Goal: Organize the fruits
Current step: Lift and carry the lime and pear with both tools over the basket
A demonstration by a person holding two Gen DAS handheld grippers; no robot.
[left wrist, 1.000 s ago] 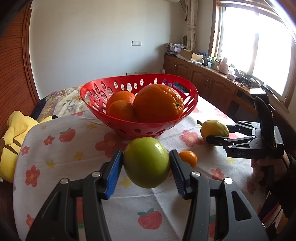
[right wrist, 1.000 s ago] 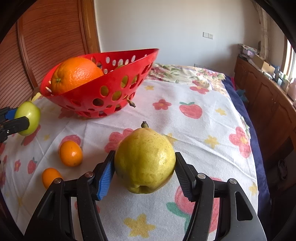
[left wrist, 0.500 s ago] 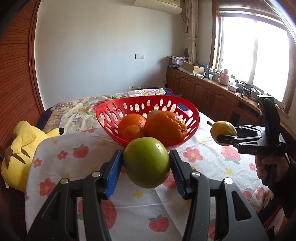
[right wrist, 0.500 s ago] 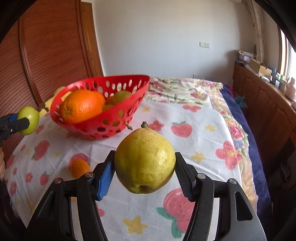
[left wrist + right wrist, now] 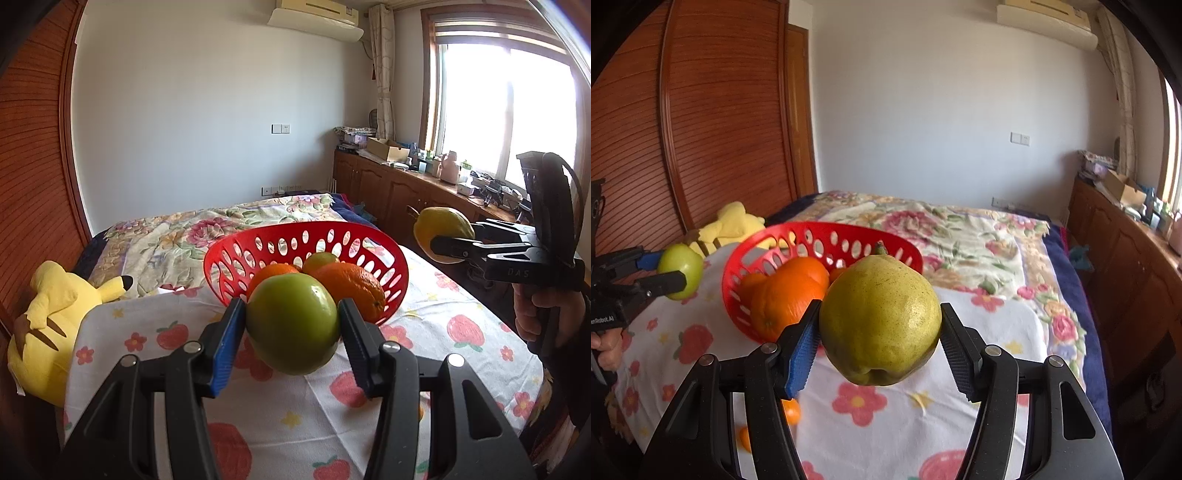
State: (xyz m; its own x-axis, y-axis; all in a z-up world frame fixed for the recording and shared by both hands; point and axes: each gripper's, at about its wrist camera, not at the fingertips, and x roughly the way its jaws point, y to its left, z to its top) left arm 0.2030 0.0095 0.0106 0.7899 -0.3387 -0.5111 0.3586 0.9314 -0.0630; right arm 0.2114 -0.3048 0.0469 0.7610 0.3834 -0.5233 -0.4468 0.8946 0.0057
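My left gripper is shut on a green apple, held in the air in front of the red perforated basket. The basket holds oranges and a green fruit. My right gripper is shut on a yellow-green pear, also lifted, beside the basket. The left wrist view shows the pear at the right, level with the basket rim. In the right wrist view the apple appears at the left. Two small oranges lie on the cloth below.
A white cloth with strawberries and flowers covers the surface, over a floral bedspread. A yellow plush toy lies at the left by a wooden slatted door. Wooden cabinets run under the window at right.
Both grippers have risen with their fruit; the basket now sits lower in both views and its inside shows. The pear has climbed from table height to rim level.
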